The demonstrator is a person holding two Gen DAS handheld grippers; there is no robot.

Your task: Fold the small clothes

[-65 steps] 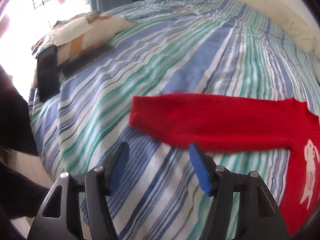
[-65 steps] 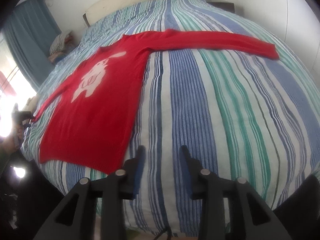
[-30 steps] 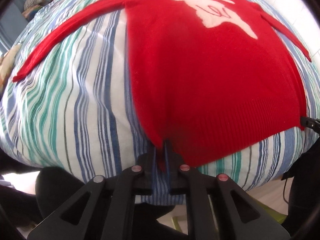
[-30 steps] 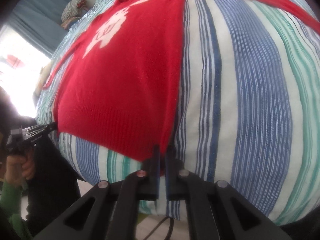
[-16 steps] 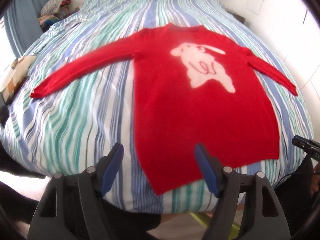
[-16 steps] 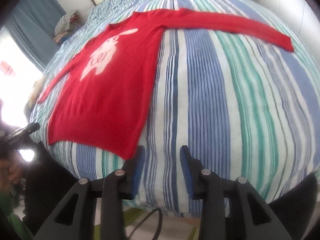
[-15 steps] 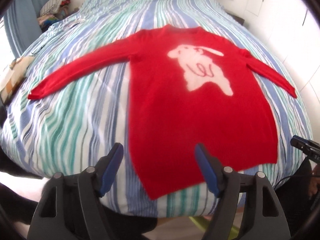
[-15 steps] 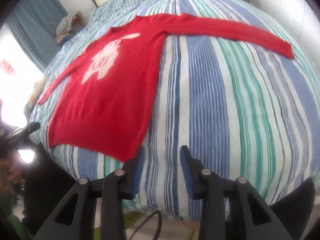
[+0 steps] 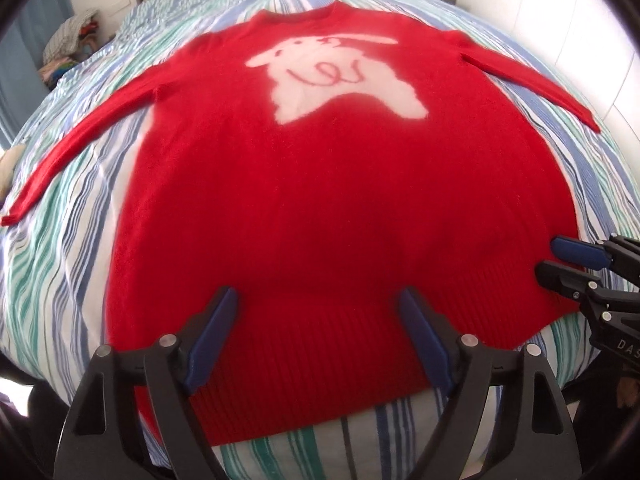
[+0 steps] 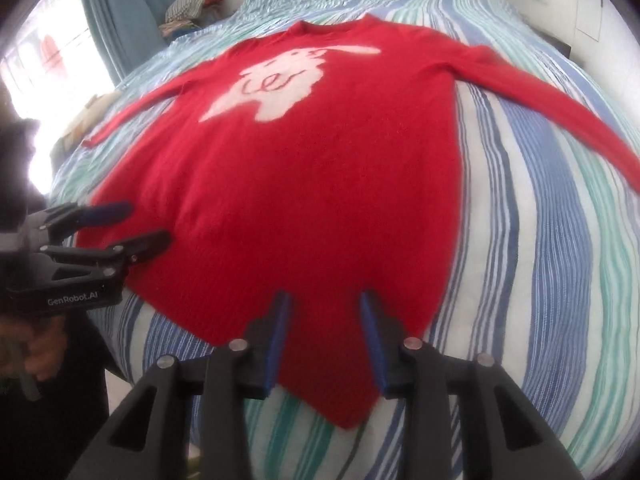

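A red sweater [image 9: 320,200] with a white animal motif [image 9: 336,76] lies flat, sleeves spread, on a striped bedspread [image 9: 56,264]. Left gripper [image 9: 316,316] and right gripper [image 10: 324,320] hover over its ribbed hem, fingers spread, holding nothing.

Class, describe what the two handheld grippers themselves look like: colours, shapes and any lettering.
The left gripper and right gripper are matte black frames with triangular cut-outs, silver round rivets and blue-padded fingers. White lettering on the left reads "GenRobot.AI"; on the right, only "DAS" is visible.
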